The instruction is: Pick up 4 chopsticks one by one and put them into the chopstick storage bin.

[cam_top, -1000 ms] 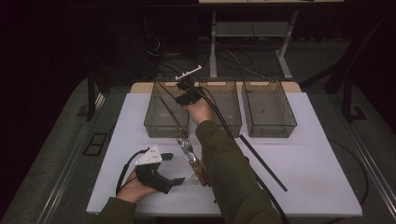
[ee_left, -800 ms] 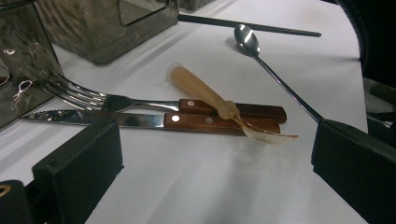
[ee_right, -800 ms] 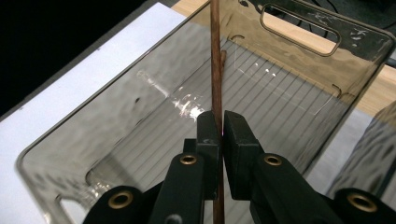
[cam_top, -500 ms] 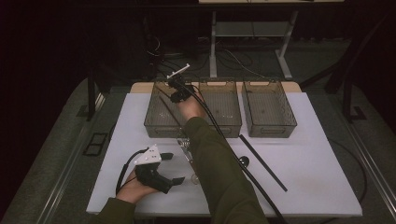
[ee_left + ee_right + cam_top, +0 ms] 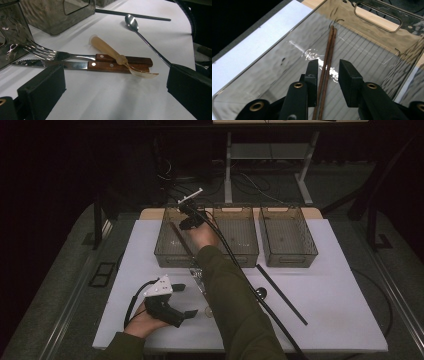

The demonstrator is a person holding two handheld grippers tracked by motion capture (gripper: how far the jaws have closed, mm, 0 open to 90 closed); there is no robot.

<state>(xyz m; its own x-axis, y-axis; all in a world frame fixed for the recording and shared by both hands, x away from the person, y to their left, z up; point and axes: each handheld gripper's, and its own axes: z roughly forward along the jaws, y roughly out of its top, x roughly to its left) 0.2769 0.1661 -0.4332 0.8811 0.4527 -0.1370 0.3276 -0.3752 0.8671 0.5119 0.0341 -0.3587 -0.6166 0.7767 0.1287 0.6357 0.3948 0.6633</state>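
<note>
My right gripper (image 5: 188,218) hangs over the left clear bin (image 5: 165,254). In the right gripper view a pair of brown chopsticks (image 5: 331,40) lies on the bin floor (image 5: 274,75) and runs up between my jaws. The right gripper (image 5: 327,66) has just been opening; its pads stand apart from the sticks on both sides. My left gripper (image 5: 185,300) rests on the white table near the front left, jaws wide open (image 5: 115,87) with nothing between them. Past it lie a wood-handled fork (image 5: 50,53) and knife (image 5: 62,65), a translucent plastic spoon (image 5: 107,48) and a metal spoon (image 5: 142,35).
Two more clear bins stand in the row, middle (image 5: 240,237) and right (image 5: 287,237). A long black chopstick (image 5: 281,293) lies slanted on the table right of the metal spoon (image 5: 260,293). The right gripper's cable (image 5: 250,280) trails back over the forearm.
The right hand has shifted a little to the left and now sits over the left bin. The left hand has stayed where it was.
</note>
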